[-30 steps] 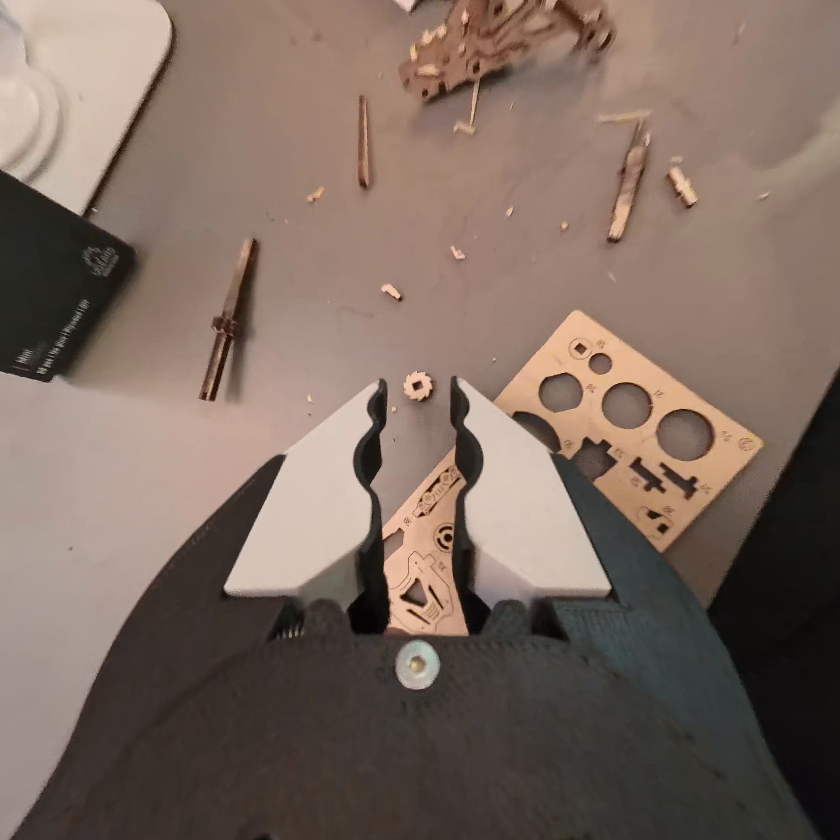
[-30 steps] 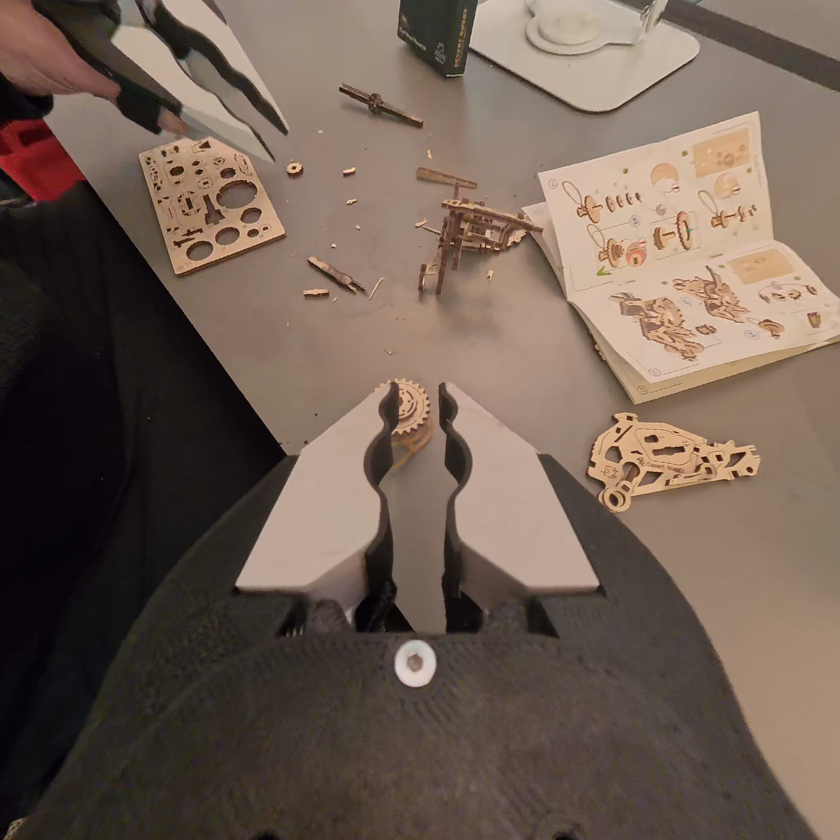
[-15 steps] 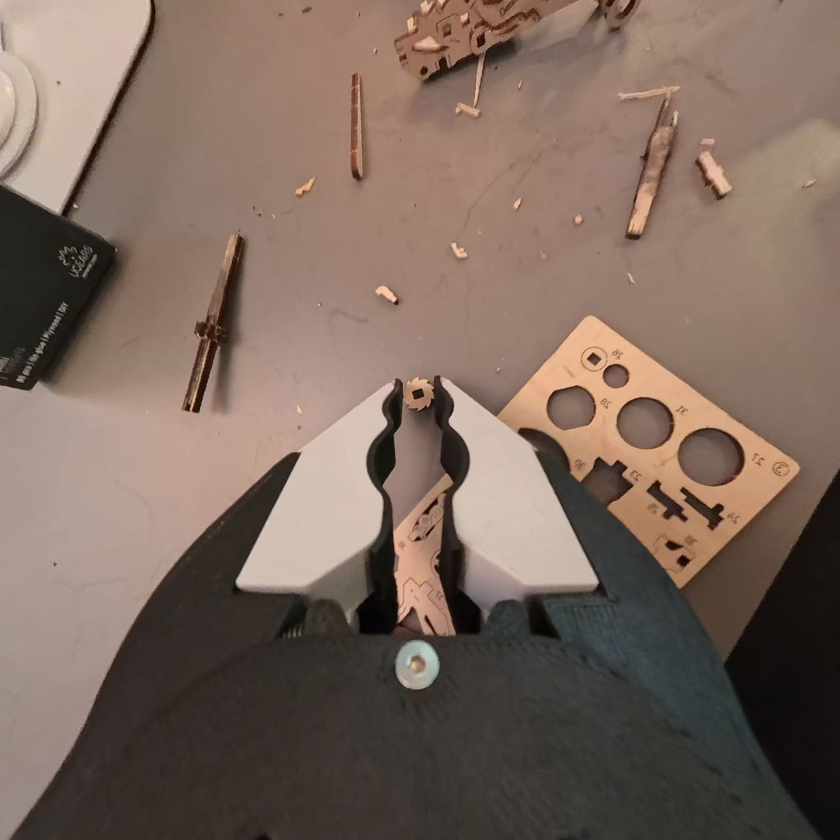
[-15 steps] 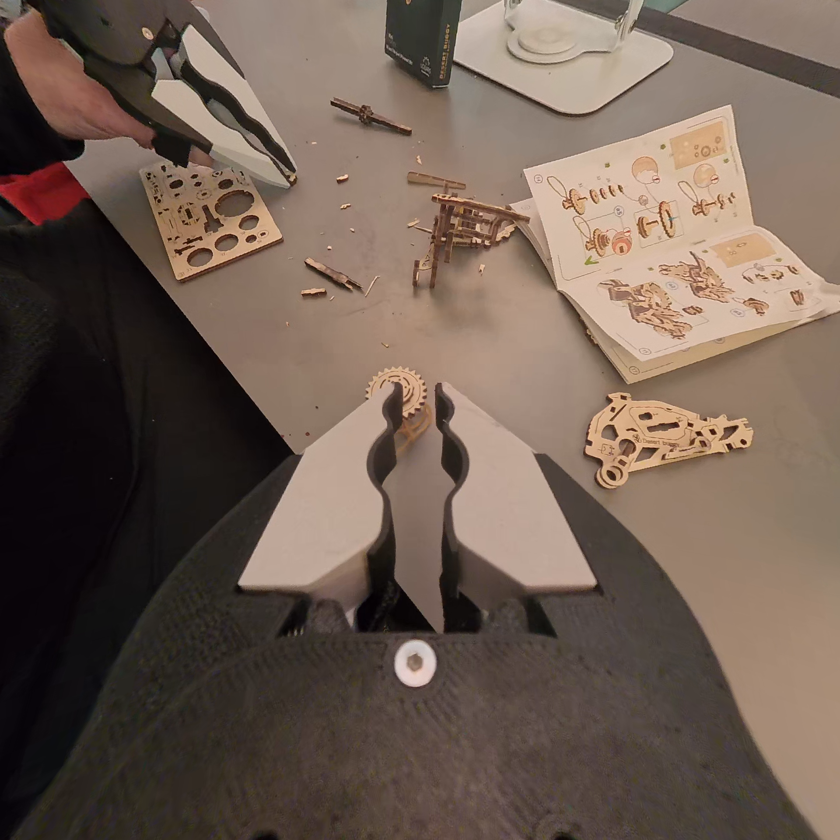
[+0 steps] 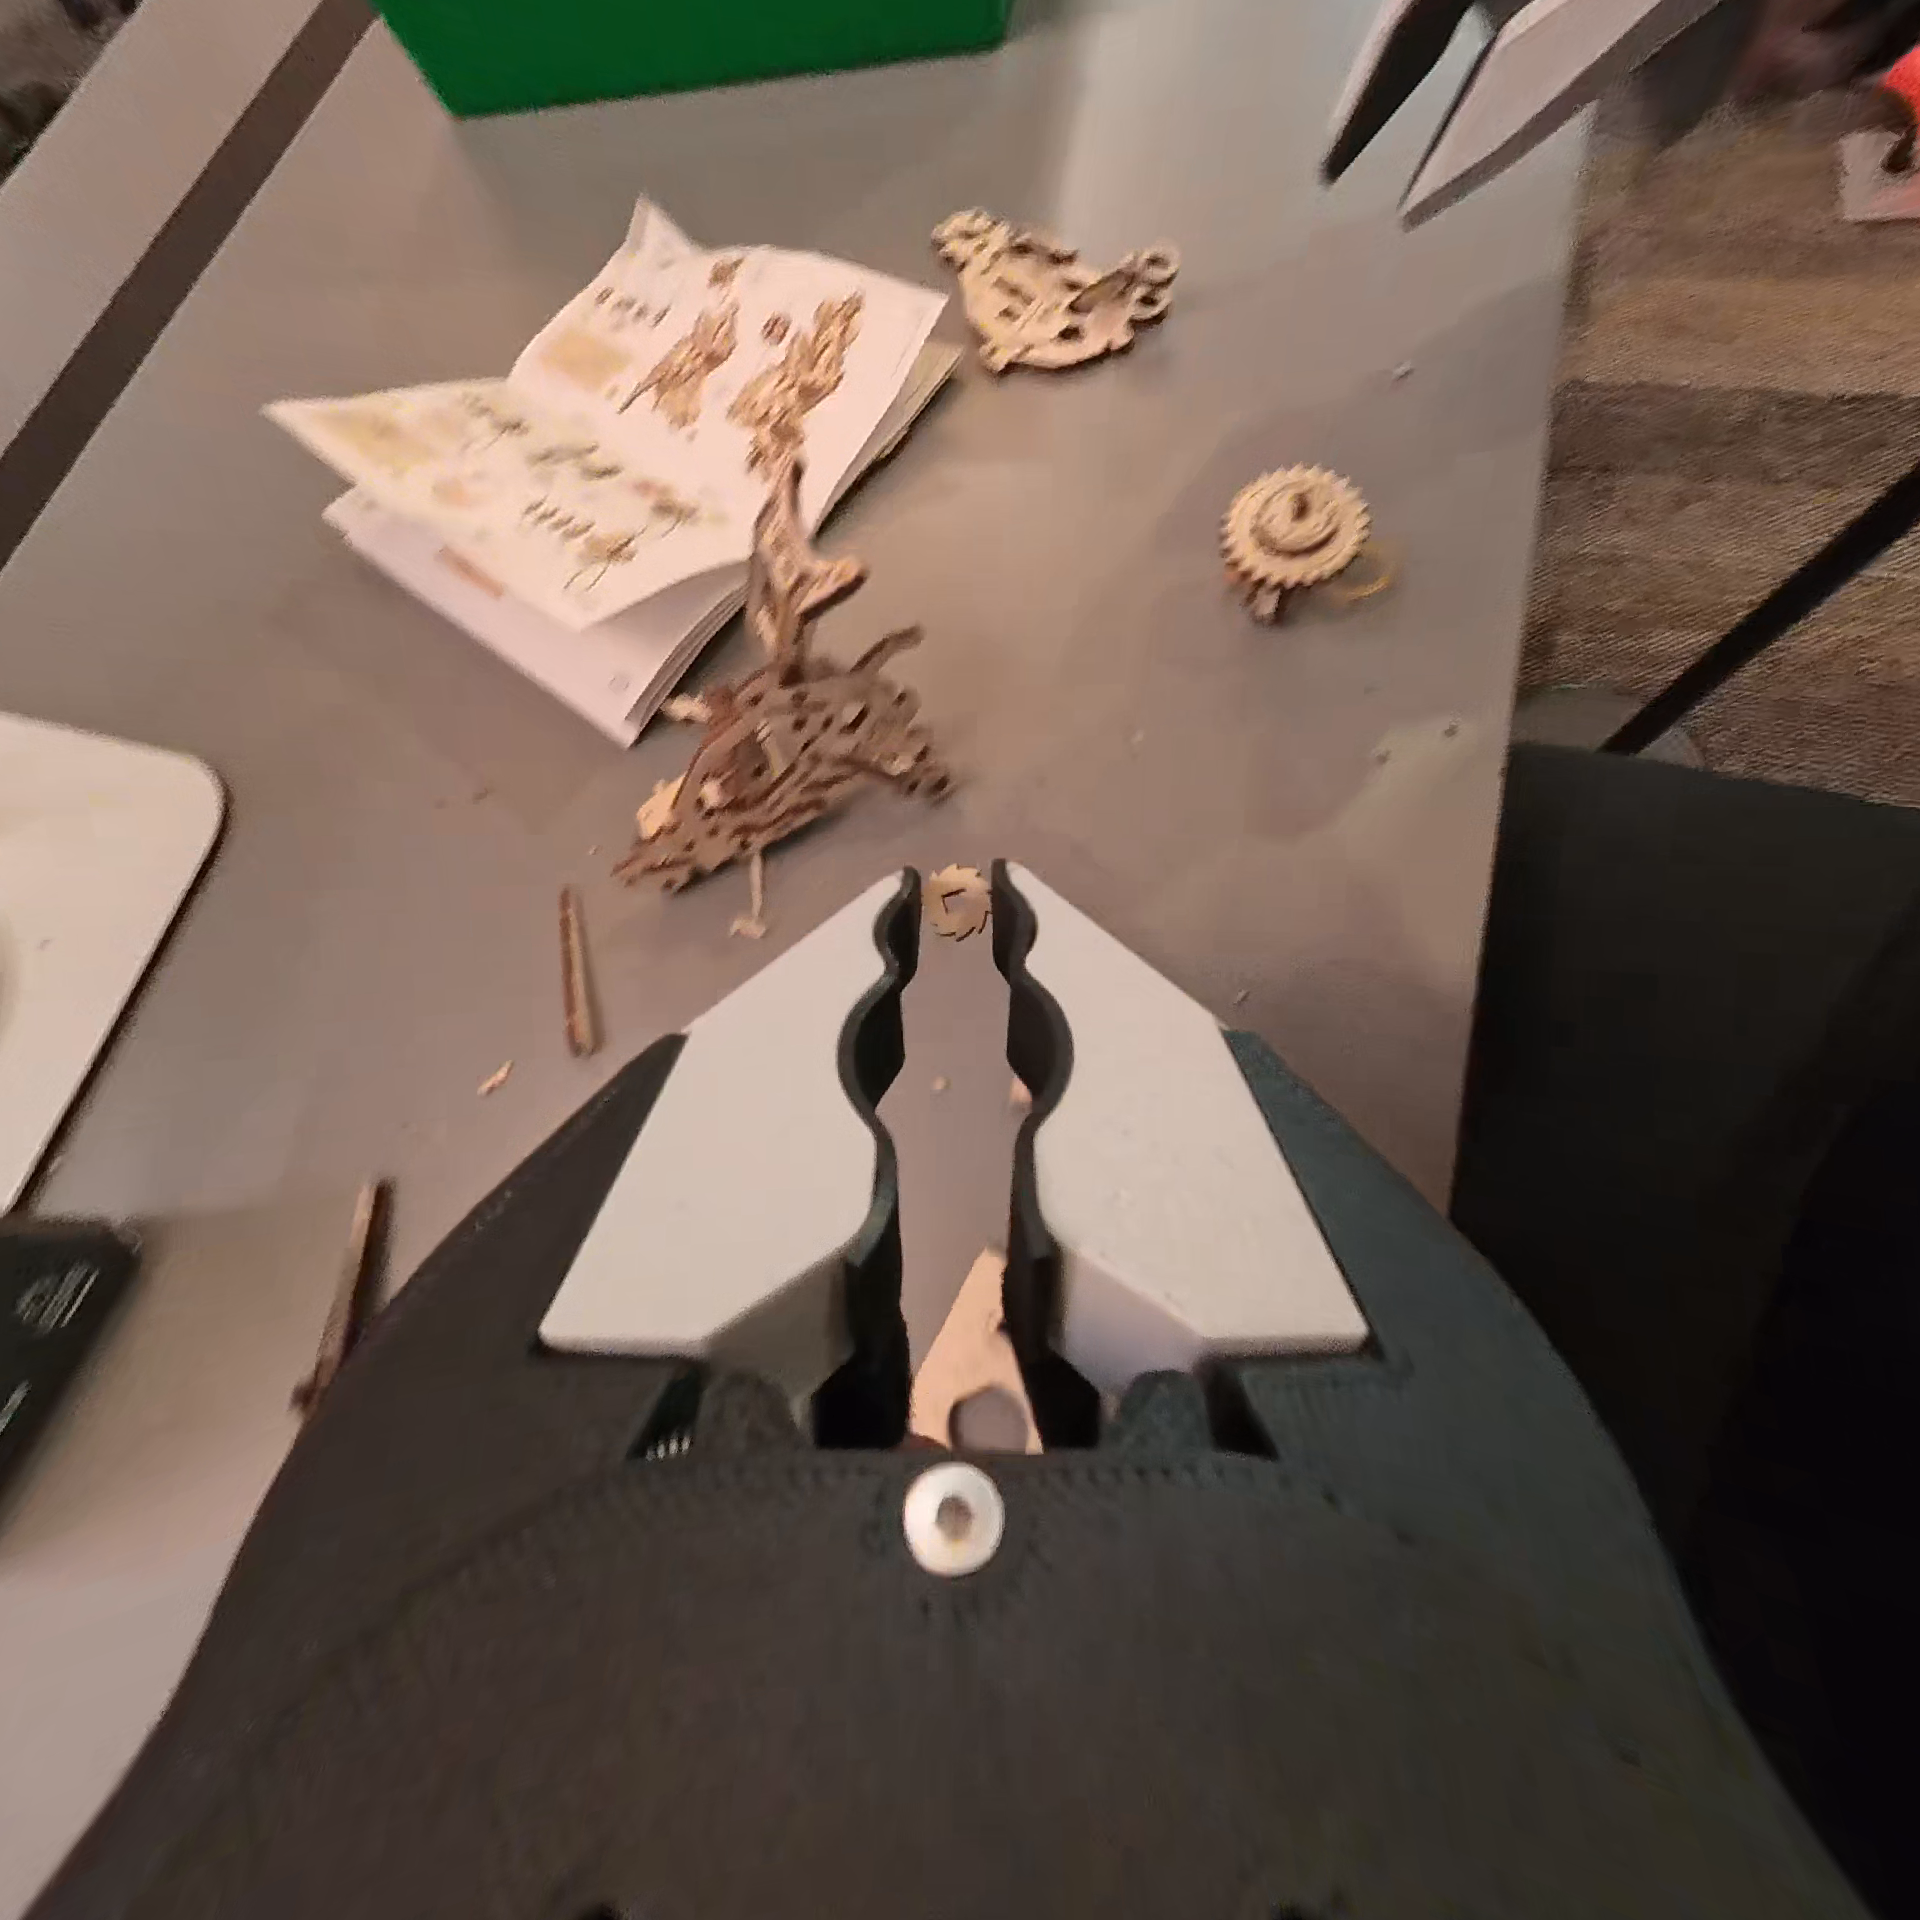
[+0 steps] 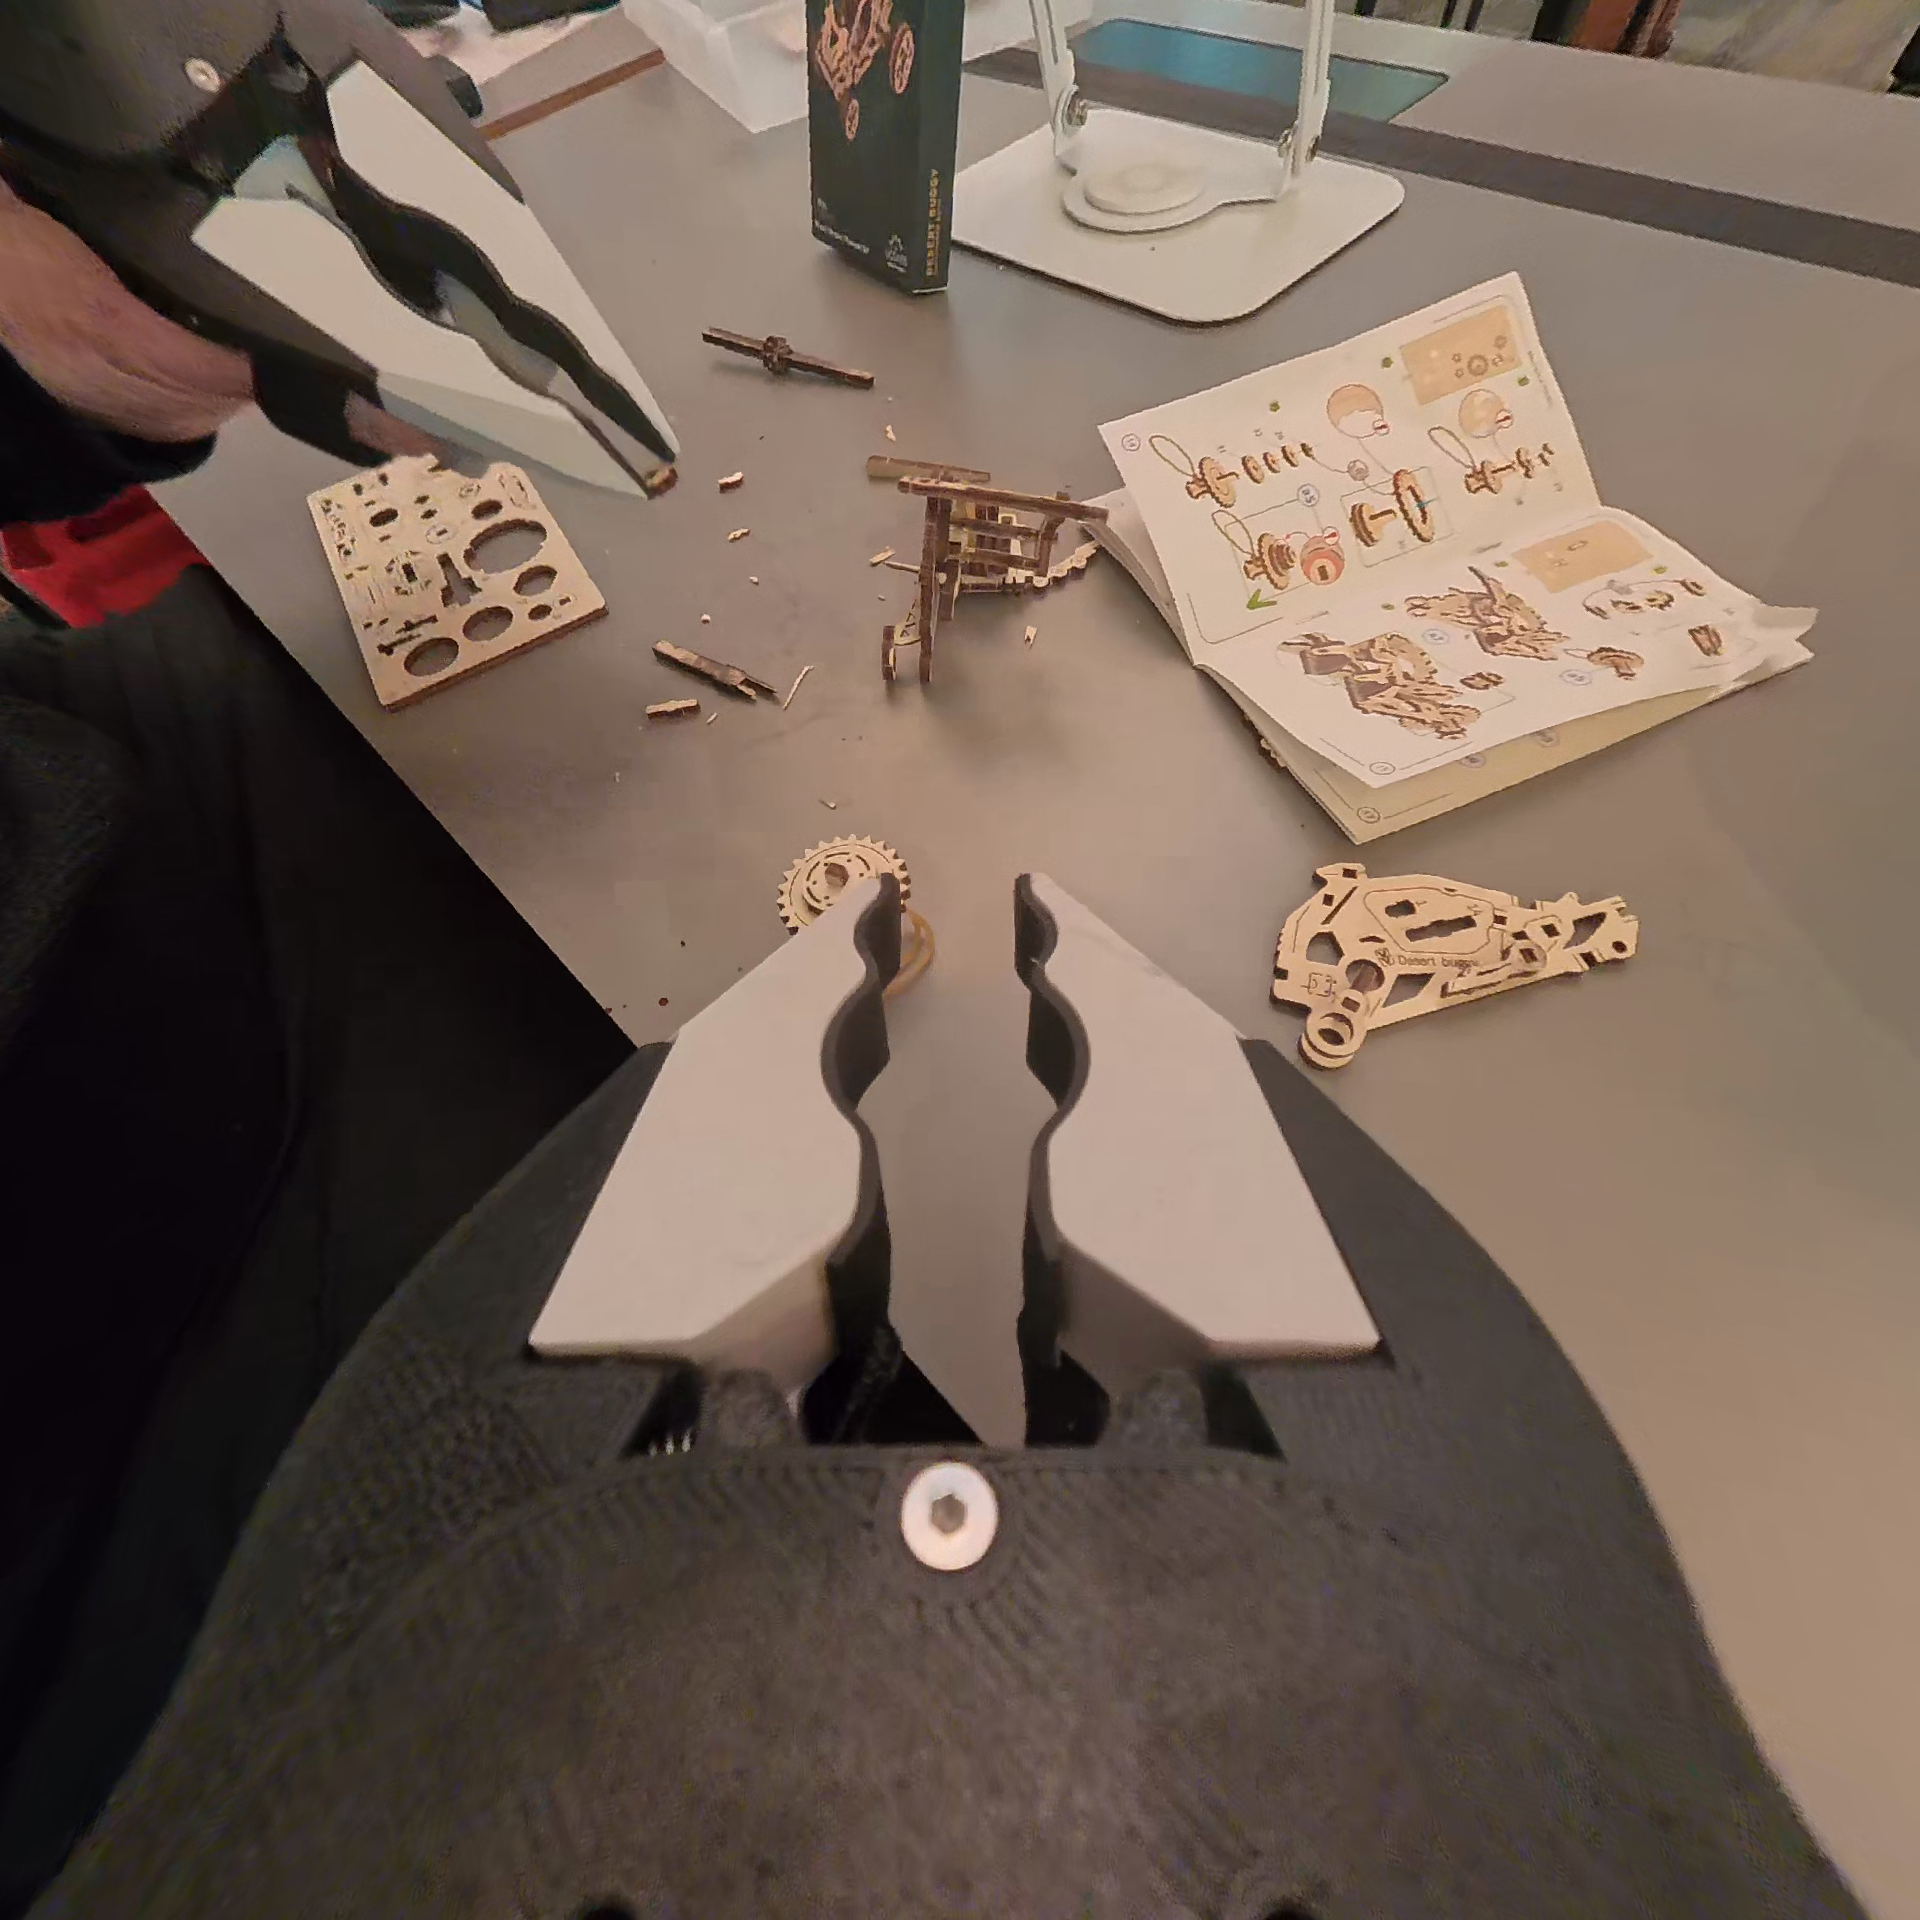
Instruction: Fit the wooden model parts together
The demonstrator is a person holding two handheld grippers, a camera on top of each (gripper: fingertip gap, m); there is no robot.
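My left gripper (image 5: 958, 902) is shut on a small toothed wooden gear (image 5: 961, 904) and holds it above the table; it also shows in the right wrist view (image 6: 657, 476) at the upper left, over the punched-out wooden sheet (image 6: 457, 577). My right gripper (image 6: 951, 920) is open and empty, just right of a larger wooden gear wheel (image 6: 831, 883) with a rubber band. The half-built wooden frame (image 6: 977, 561) stands mid-table, also in the left wrist view (image 5: 790, 769). A flat wooden side panel (image 6: 1444, 951) lies to the right.
An open instruction booklet (image 6: 1455, 582) lies at the right. A dark box (image 6: 883, 145) and a white stand base (image 6: 1174, 208) are at the back. A wooden axle (image 6: 784, 355), sticks and chips are scattered about. A green bin (image 5: 686, 42) stands far off. The table edge runs along my left. Left tips to right tips: about 15 cm.
My left gripper closed on the small gear, lifted it off the table and swung to face the frame and booklet. My right gripper opened a little wider beside the larger gear.
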